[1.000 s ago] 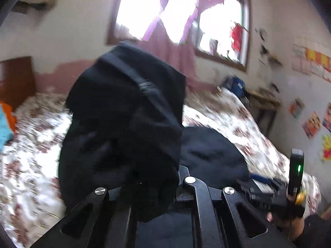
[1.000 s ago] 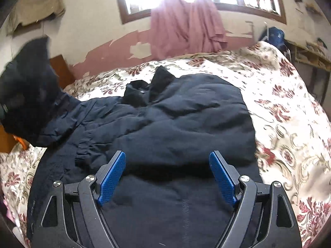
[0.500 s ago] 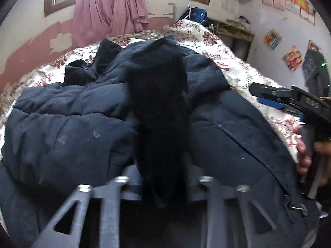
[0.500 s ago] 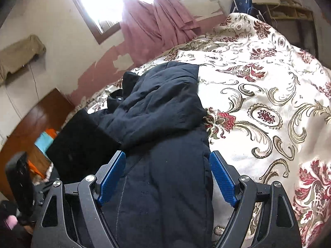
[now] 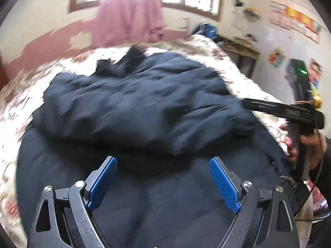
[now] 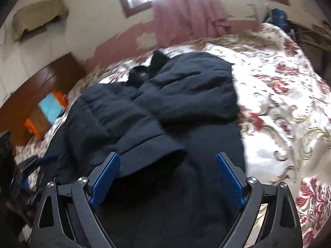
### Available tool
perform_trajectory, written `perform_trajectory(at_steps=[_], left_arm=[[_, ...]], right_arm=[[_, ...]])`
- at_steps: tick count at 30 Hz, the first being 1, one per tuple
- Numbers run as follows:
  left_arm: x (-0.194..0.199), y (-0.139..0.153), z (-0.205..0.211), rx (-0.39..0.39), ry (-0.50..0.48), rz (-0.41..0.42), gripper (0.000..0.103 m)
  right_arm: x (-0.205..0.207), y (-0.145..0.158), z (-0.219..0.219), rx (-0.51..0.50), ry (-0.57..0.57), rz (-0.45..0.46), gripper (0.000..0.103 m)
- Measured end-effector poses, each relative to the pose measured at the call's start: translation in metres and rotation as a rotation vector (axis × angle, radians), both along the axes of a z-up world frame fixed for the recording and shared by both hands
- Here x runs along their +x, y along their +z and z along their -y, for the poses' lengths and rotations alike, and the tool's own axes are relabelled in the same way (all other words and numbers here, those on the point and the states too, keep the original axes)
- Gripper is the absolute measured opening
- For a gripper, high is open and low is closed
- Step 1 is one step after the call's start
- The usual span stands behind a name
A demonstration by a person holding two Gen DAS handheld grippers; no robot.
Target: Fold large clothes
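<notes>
A large dark navy padded jacket (image 5: pixel 140 107) lies on the floral bedspread, both sleeves folded across its body; it also shows in the right wrist view (image 6: pixel 165 107). My left gripper (image 5: pixel 163 184) is open and empty, low over the jacket's lower part. My right gripper (image 6: pixel 167 177) is open and empty, just above a folded sleeve cuff (image 6: pixel 157 157). The right gripper also shows at the right edge of the left wrist view (image 5: pixel 289 111), held in a hand.
The bed (image 6: pixel 289 107) with a white and red floral cover extends to the right. A wooden headboard (image 6: pixel 41 86) stands at the left with orange and blue items. A pink curtain (image 5: pixel 132 14) hangs under the window. A desk (image 5: pixel 240 49) stands by the far wall.
My left gripper has let go of the sleeve, which now lies folded across the jacket, and its jaws have opened. My right gripper stays open and has swung back over the jacket.
</notes>
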State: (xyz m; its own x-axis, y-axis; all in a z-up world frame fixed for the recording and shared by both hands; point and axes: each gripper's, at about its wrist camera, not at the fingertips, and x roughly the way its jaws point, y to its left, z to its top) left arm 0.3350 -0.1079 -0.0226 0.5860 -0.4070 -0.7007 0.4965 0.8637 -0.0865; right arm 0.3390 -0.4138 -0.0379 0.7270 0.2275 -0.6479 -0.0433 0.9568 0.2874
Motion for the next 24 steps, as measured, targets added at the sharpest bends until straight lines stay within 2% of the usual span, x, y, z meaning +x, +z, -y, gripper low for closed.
perform_trajectory(at_steps=[3, 5, 8, 9, 10, 11, 13, 17, 19, 21, 24], left_arm=[[0.012, -0.004, -0.038, 0.028, 0.107, -0.022, 0.091], [0.026, -0.007, -0.066, 0.031, 0.195, -0.042, 0.091], [0.041, -0.009, -0.104, -0.013, 0.304, -0.058, 0.091], [0.044, -0.008, -0.114, -0.024, 0.328, -0.057, 0.091], [0.047, -0.007, -0.123, -0.028, 0.346, -0.054, 0.091], [0.050, -0.006, -0.129, -0.026, 0.356, -0.048, 0.091], [0.059, -0.005, -0.132, -0.005, 0.361, -0.026, 0.091], [0.073, 0.001, -0.125, 0.034, 0.349, 0.033, 0.091], [0.083, 0.006, -0.119, 0.044, 0.353, 0.064, 0.091], [0.094, 0.010, -0.113, 0.039, 0.347, 0.082, 0.091], [0.113, 0.010, -0.097, 0.047, 0.337, 0.106, 0.091]], right_arm=[[0.013, -0.002, -0.006, 0.066, 0.015, -0.048, 0.090], [0.023, -0.009, -0.005, 0.132, -0.017, -0.081, 0.087], [0.029, -0.021, -0.009, 0.180, -0.040, -0.145, 0.063], [0.027, -0.021, -0.011, 0.160, -0.049, -0.148, 0.044], [0.024, -0.021, -0.016, 0.146, -0.040, -0.146, 0.034], [0.020, -0.020, -0.019, 0.138, -0.022, -0.143, 0.029], [0.014, -0.013, -0.026, 0.113, 0.018, -0.125, 0.013], [0.015, 0.028, -0.028, 0.026, 0.071, -0.059, 0.012], [0.025, 0.059, -0.021, -0.076, 0.035, 0.020, 0.012], [0.040, 0.080, -0.008, -0.134, -0.016, 0.067, 0.012], [0.068, 0.085, 0.009, -0.181, -0.071, 0.068, 0.012]])
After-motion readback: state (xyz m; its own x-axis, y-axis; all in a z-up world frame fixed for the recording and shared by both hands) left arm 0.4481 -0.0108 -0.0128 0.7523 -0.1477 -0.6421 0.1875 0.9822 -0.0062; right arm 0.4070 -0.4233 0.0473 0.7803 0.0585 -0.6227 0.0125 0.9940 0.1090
